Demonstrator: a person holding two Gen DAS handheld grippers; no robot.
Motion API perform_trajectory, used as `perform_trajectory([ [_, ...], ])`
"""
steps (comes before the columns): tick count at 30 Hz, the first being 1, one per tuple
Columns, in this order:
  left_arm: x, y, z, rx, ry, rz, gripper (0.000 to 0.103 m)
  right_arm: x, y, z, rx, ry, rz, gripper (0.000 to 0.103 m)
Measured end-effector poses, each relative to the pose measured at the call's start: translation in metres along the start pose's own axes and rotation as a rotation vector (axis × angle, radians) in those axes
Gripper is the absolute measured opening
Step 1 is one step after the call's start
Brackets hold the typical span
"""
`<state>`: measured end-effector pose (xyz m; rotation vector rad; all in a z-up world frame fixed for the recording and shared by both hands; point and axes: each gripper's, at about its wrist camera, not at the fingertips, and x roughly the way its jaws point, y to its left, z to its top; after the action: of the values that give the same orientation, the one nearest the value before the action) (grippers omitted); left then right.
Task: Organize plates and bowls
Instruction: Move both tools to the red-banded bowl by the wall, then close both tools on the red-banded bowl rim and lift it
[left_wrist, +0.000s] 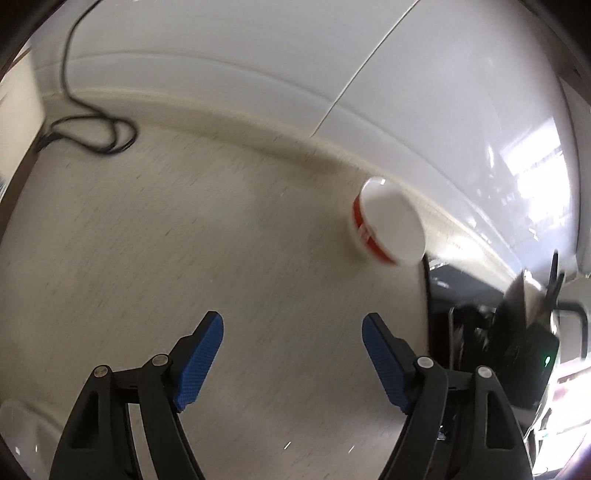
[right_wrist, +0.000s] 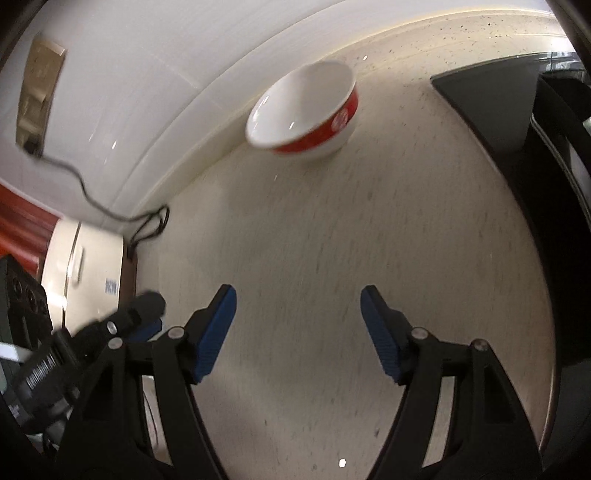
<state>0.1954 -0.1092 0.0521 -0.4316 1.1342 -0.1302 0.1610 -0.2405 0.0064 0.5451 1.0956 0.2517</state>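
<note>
Both tongs, left tongs (left_wrist: 292, 334) and right tongs (right_wrist: 298, 308), spread empty; bowl (right_wrist: 303, 110) sits apart on counter (right_wrist: 314, 240)

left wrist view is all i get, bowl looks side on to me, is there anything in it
Observer: The right wrist view looks into the bowl: its white inside shows nothing in it.
Operator: is the right gripper holding anything
Observer: No. The right gripper is open over bare countertop, well short of the bowl.
Operator: can you see my gripper from there
Observer: Yes, the left gripper shows at the lower left of the right wrist view, beside the right one.
Operator: where does that black cable go
Observer: The cable runs up the wall to an outlet plate.
</note>
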Motion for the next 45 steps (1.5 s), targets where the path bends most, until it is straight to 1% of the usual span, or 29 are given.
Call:
perform_trajectory([
  [9,0.035,-0.039,0.055,-0.011,0.005,-0.027,0.078,0.001,-0.017,0.059,0.092,-0.075,0.007,0.073],
  [14,0.056,-0.058,0.081,0.034,0.019,-0.021,0.078,0.008,-0.017,0.084,0.099,-0.114,-0.01,0.073],
  [17,0.071,-0.057,0.094,0.026,0.038,-0.016,0.078,0.018,-0.022,0.1,0.107,-0.095,-0.007,0.073],
  [20,0.088,-0.054,0.1,0.01,0.057,-0.007,0.078,0.029,-0.023,0.109,0.093,-0.08,-0.017,0.072],
  [22,0.1,-0.053,0.103,0.008,0.066,0.006,0.076,0.035,-0.023,0.113,0.078,-0.069,-0.03,0.069],
  [26,0.117,-0.056,0.105,0.024,0.084,0.01,0.065,0.055,-0.023,0.119,0.075,-0.033,-0.047,0.062],
  [27,0.121,-0.057,0.104,0.037,0.088,0.013,0.059,0.058,-0.024,0.12,0.077,-0.028,-0.05,0.061],
  [28,0.126,-0.059,0.104,0.053,0.096,0.013,0.054,0.061,-0.024,0.12,0.078,-0.023,-0.051,0.056],
  [29,0.131,-0.059,0.103,0.063,0.107,0.023,0.042,0.062,-0.024,0.122,0.072,-0.025,-0.05,0.051],
  [30,0.135,-0.058,0.101,0.062,0.123,0.013,0.03,0.064,-0.023,0.123,0.057,-0.021,-0.054,0.048],
  [32,0.136,-0.057,0.097,0.068,0.125,-0.035,0.014,0.071,-0.018,0.124,0.028,0.002,-0.051,0.039],
  [34,0.128,-0.063,0.089,0.118,0.099,0.0,0.013,0.071,-0.016,0.123,0.016,0.006,-0.048,0.036],
  [35,0.125,-0.064,0.086,0.127,0.092,0.004,0.013,0.071,-0.015,0.122,0.01,0.007,-0.052,0.033],
  [38,0.111,-0.056,0.073,0.114,0.088,0.0,0.012,0.071,-0.015,0.106,0.011,0.016,-0.044,0.029],
  [40,0.105,-0.053,0.066,0.118,0.087,0.009,0.012,0.069,-0.013,0.095,-0.004,0.027,-0.038,0.028],
  [42,0.094,-0.049,0.051,0.147,0.078,0.028,0.012,0.066,-0.01,0.084,-0.016,0.04,-0.033,0.028],
  [45,0.075,-0.043,0.032,0.165,0.069,0.04,0.012,0.06,-0.008,0.066,-0.031,0.062,-0.023,0.027],
])
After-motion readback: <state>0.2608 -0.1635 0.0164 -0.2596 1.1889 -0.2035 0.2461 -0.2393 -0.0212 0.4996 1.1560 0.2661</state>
